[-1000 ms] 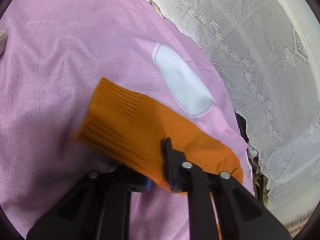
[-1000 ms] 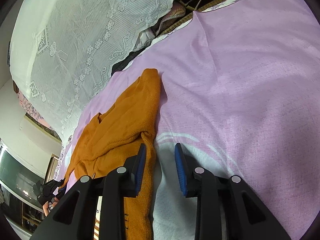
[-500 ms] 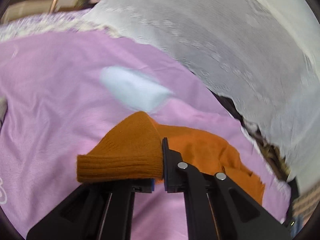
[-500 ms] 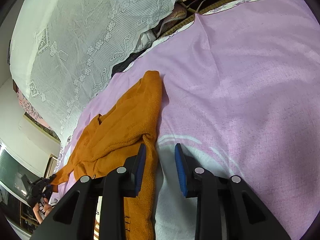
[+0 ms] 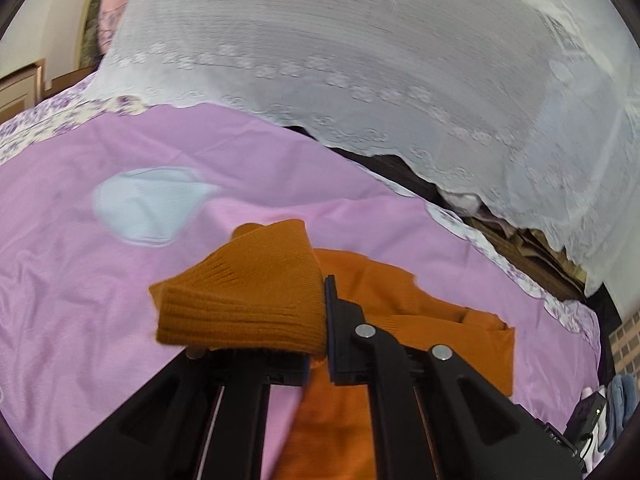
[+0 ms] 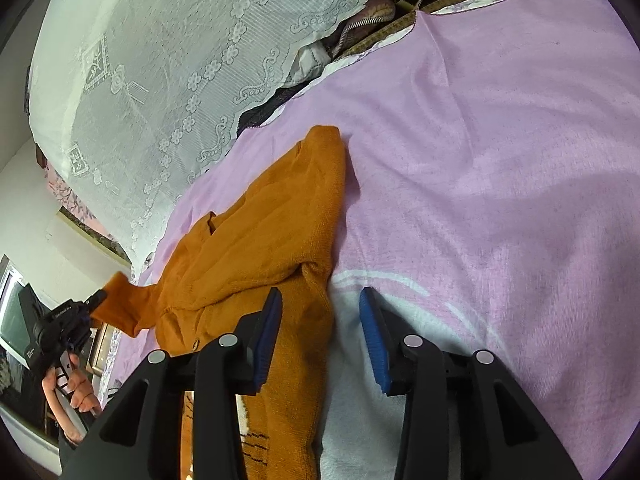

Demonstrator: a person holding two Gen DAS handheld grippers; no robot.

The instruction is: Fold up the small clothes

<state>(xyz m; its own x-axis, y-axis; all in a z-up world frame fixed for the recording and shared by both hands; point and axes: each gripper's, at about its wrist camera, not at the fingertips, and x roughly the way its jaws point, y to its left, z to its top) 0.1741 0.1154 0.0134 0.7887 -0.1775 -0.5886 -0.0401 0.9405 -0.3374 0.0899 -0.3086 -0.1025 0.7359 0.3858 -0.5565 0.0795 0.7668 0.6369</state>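
Nearest in the left wrist view, the left gripper (image 5: 320,340) is clenched on the ribbed cuff of the orange sweater's sleeve (image 5: 248,300), and the cuff bunches over its left finger, lifted above the pink bed sheet (image 5: 60,280). In the right wrist view, the right gripper (image 6: 320,344) is released and its jaws are opening; the blue pads (image 6: 268,344) stand apart above the near part of the orange sweater (image 6: 260,248), whose right edge lies between them, and the pads do not press on it. The sweater lies spread on the sheet, its body running from near to far, with one sleeve pulled up to the left. A pale blue patch (image 5: 148,208) is printed on the sheet beyond the cuff. Farther away, a white lace cloth (image 6: 180,60) hangs behind the bed. At the far left of the right wrist view, a hand (image 6: 76,392) holds the black left gripper.
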